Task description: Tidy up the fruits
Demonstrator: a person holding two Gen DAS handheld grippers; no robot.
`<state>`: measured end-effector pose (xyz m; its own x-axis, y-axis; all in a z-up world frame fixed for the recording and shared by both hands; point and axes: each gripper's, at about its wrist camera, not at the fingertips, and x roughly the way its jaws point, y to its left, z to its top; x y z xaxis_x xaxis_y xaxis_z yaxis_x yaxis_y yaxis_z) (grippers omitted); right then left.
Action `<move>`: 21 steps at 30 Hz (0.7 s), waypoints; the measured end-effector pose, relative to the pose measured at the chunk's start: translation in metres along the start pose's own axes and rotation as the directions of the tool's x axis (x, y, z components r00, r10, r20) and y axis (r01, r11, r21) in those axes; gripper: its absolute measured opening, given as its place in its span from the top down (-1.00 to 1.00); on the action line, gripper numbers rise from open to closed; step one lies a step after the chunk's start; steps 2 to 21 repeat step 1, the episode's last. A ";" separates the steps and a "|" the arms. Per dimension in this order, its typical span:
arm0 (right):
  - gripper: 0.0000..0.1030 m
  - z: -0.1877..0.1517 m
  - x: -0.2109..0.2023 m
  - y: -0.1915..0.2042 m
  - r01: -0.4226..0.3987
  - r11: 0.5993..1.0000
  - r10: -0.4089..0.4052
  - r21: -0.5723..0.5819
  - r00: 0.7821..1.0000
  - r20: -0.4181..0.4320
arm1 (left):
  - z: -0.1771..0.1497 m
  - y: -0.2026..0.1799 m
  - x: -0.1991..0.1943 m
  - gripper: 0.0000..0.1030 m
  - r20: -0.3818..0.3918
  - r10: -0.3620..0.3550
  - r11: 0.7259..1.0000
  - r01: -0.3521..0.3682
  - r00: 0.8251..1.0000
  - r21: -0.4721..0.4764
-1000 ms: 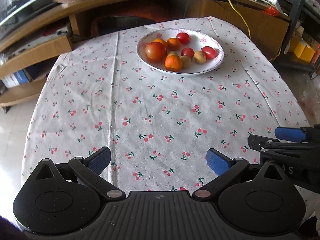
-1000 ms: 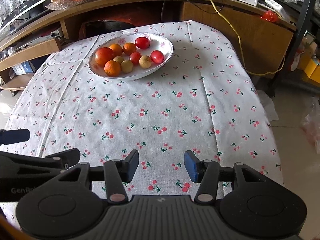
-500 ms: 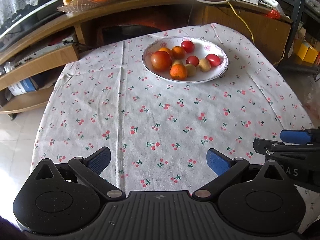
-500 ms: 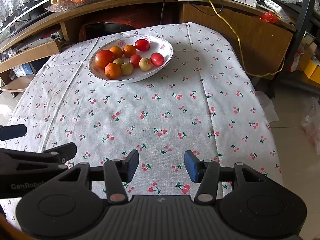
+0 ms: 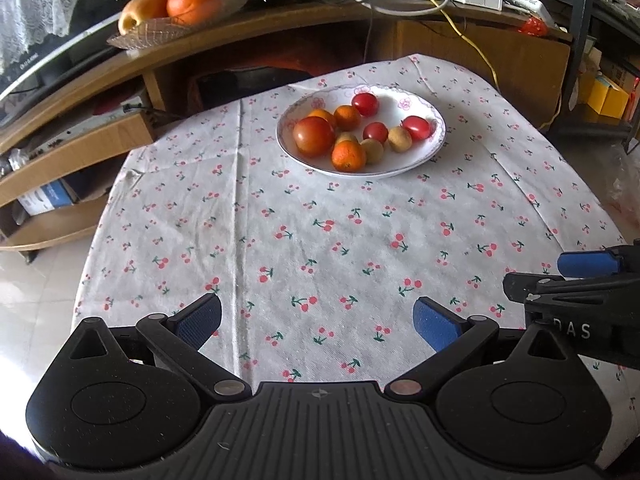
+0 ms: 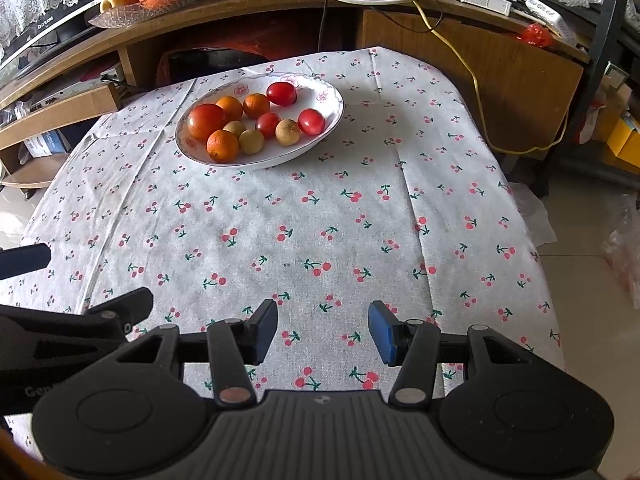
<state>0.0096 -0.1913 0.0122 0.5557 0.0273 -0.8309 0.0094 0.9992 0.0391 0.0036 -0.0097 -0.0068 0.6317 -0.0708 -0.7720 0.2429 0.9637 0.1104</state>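
Left gripper spread wide, empty, hovering over the near edge of the table; right gripper beside it, narrower gap, also holding nothing. Both point forward at the far end, well short of the fruit. White bowl sits toward the table's far edge, holding a big tomato, small oranges, cherry tomatoes and tan longan-like fruit, packed touching. Likely light, round, slick; tomatoes soft-skinned. Grip across the widest part, gently, outer pieces first. Fruit dish on the shelf beyond.
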 end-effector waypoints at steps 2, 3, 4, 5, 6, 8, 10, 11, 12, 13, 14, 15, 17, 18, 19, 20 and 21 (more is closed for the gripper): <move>0.03 0.000 0.000 0.000 0.001 1.000 -0.001 0.000 1.000 0.001 | 0.000 0.000 -0.001 -1.00 0.005 0.006 1.000 -0.006 1.000 0.002; 0.03 0.000 0.000 0.000 0.001 1.000 -0.001 0.000 1.000 0.001 | 0.000 0.000 -0.001 -1.00 0.005 0.006 1.000 -0.006 1.000 0.002; 0.03 0.000 0.000 0.000 0.001 1.000 -0.001 0.000 1.000 0.001 | 0.000 0.000 -0.001 -1.00 0.005 0.006 1.000 -0.006 1.000 0.002; 0.03 0.000 0.000 0.000 0.001 1.000 -0.001 0.000 1.000 0.001 | 0.000 0.000 -0.001 -1.00 0.005 0.006 1.000 -0.006 1.000 0.002; 0.03 0.000 0.000 0.000 0.001 1.000 -0.001 0.000 1.000 0.001 | 0.000 0.000 -0.001 -1.00 0.005 0.006 1.000 -0.006 1.000 0.002; 0.03 0.000 0.000 0.000 0.001 1.000 -0.001 0.000 1.000 0.001 | 0.000 0.000 -0.001 -1.00 0.005 0.006 1.000 -0.006 1.000 0.002; 0.03 0.000 0.000 0.000 0.001 1.000 -0.001 0.000 1.000 0.001 | 0.000 0.000 -0.001 -1.00 0.005 0.006 1.000 -0.006 1.000 0.002; 0.03 0.000 0.000 0.000 0.001 1.000 -0.001 0.000 1.000 0.001 | 0.000 0.000 -0.001 -1.00 0.005 0.006 1.000 -0.006 1.000 0.002; 0.03 0.000 0.000 0.000 0.001 1.000 -0.001 0.000 1.000 0.001 | 0.000 0.000 -0.001 -1.00 0.005 0.006 1.000 -0.006 1.000 0.002; 0.03 0.000 0.000 0.000 0.001 1.000 -0.001 0.000 1.000 0.001 | 0.000 0.000 -0.001 -1.00 0.005 0.006 1.000 -0.006 1.000 0.002; 0.03 0.000 0.000 0.000 0.001 1.000 -0.001 0.000 1.000 0.001 | 0.000 0.000 -0.001 -1.00 0.005 0.006 1.000 -0.006 1.000 0.002; 0.03 0.000 0.000 0.000 0.001 1.000 -0.001 0.000 1.000 0.001 | 0.000 0.000 -0.001 -1.00 0.005 0.006 1.000 -0.006 1.000 0.002; 0.03 0.000 0.000 0.000 0.001 1.000 -0.001 0.000 1.000 0.001 | 0.000 0.000 -0.001 -1.00 0.005 0.006 1.000 -0.006 1.000 0.002; 0.03 0.000 0.000 0.000 0.001 1.000 -0.001 0.000 1.000 0.001 | 0.000 0.000 -0.001 -1.00 0.005 0.006 1.000 -0.006 1.000 0.002; 0.03 0.000 0.000 0.000 0.001 1.000 -0.001 0.000 1.000 0.001 | 0.000 0.000 -0.001 -1.00 0.005 0.006 1.000 -0.006 1.000 0.002; 0.03 0.000 0.000 0.000 0.001 1.000 -0.001 0.000 1.000 0.001 | 0.000 0.000 -0.001 -1.00 0.005 0.006 1.000 -0.006 1.000 0.002; 0.03 0.000 0.000 0.000 0.001 1.000 -0.001 0.000 1.000 0.001 | 0.000 0.000 -0.001 -1.00 0.005 0.006 1.000 -0.006 1.000 0.002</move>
